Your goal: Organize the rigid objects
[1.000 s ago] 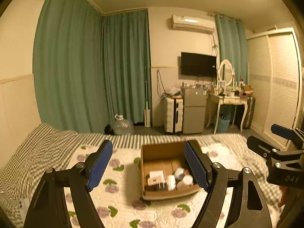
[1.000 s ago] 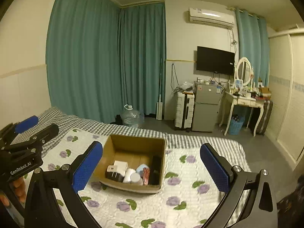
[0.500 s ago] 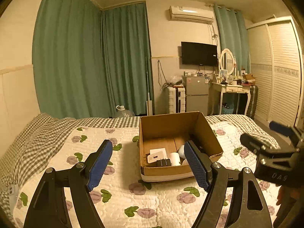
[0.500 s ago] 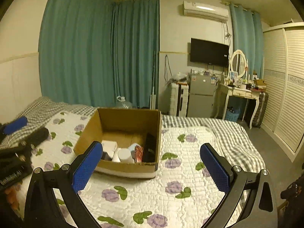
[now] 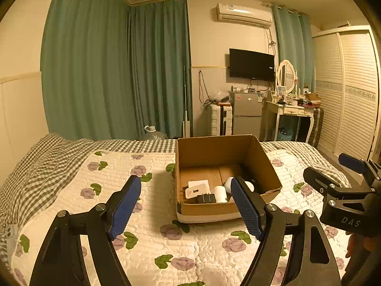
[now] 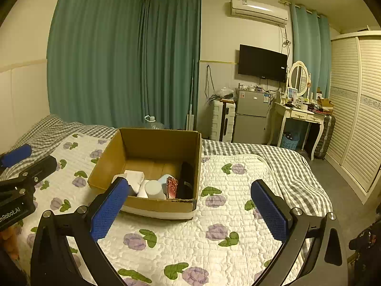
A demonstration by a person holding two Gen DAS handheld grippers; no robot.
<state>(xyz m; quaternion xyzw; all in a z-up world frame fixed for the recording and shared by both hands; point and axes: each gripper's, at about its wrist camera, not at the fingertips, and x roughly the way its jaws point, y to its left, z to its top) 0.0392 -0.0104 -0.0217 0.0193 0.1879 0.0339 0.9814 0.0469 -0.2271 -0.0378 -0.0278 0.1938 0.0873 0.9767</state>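
Note:
An open cardboard box stands on the flowered bed quilt; it also shows in the right wrist view. Inside lie a white charger, black plugs, white cylinders, a red patterned item and a black item. My left gripper is open and empty, hovering in front of the box. My right gripper is open and empty, in front of the box's right corner. Each gripper shows at the edge of the other's view.
The white quilt with purple flowers covers the bed over a checked sheet. Beyond the bed stand green curtains, a water jug, a white suitcase, a small fridge, a dressing table and a wardrobe.
Both grippers have moved closer to the box and lower, so the box looks larger and its contents show more clearly. Both stay open and empty.

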